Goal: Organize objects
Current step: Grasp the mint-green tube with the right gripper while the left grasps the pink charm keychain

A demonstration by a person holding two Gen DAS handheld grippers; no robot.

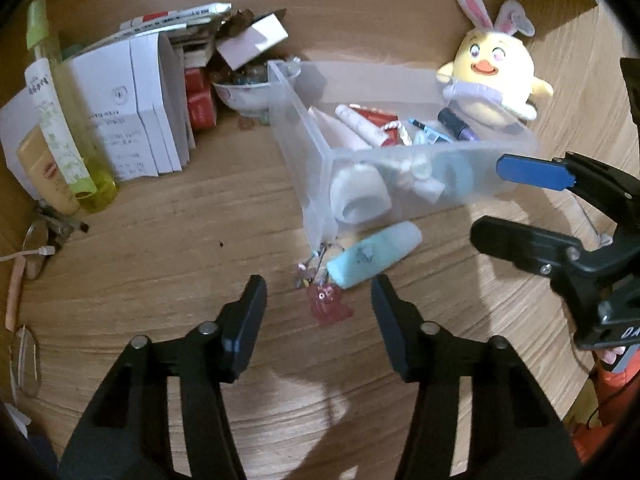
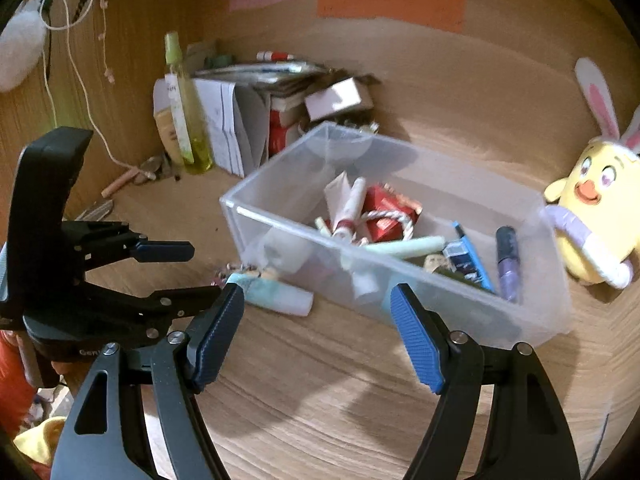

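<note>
Wood-grain counter runs back to a wooden wall bearing pink, green and orange paper strips. Near the middle of the counter stands a clear plastic bin holding tubes, a red packet, a blue pen and a purple mascara. Just outside the bin's near wall lies a pale turquoise tube, beside a keyring with a pink charm. A yellow plush chick with bunny ears sits touching the bin's right end. Toward the counter's back left corner stand white booklets, a tall yellow-green spray bottle and a bowl.

The left gripper is released, jaws spread wide, hovering over the keyring and tube. The right gripper is likewise spread wide and empty, in front of the bin's near wall.
</note>
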